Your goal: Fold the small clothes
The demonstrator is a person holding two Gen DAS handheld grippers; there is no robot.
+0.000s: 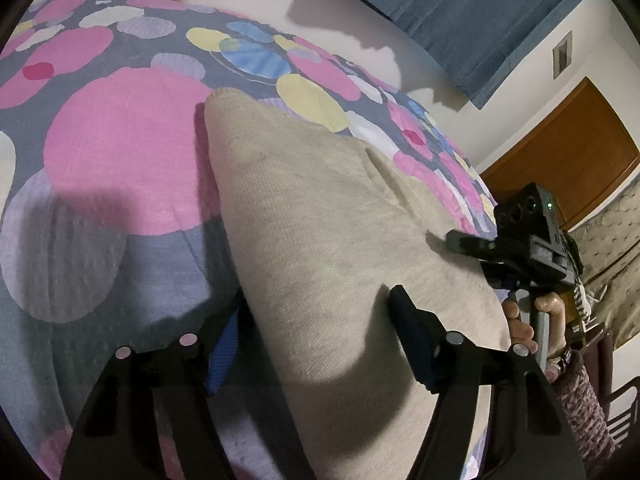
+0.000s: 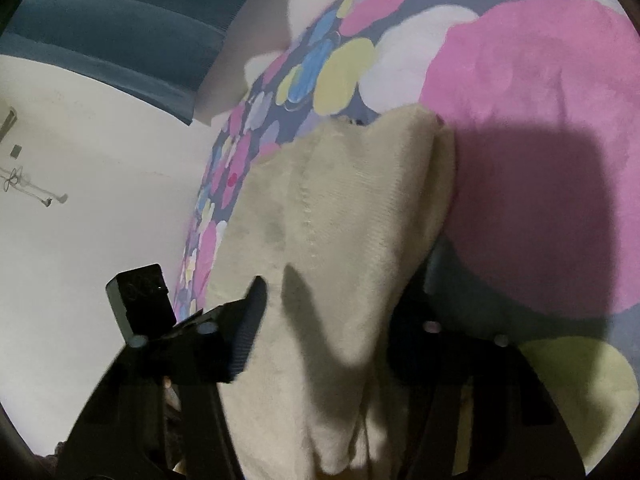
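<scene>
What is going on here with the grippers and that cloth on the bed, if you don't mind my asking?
A person is folding a small beige knitted garment on a bedspread printed with coloured circles. Each hand holds a gripper: the left gripper and the right gripper each have an edge of the garment between their jaws. Whether the jaws actually pinch the cloth cannot be told. The garment lies in a narrow strip.

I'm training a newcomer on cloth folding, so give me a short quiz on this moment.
1. True or false: the beige garment lies on a wooden table.
2. Which colour is the biggest circle on the bedspread? A green, B pink, C orange.
3. What sits between the fingers of both the left tool and the right tool?
Key: 1 false; 2 B; 3 the beige garment.
</scene>
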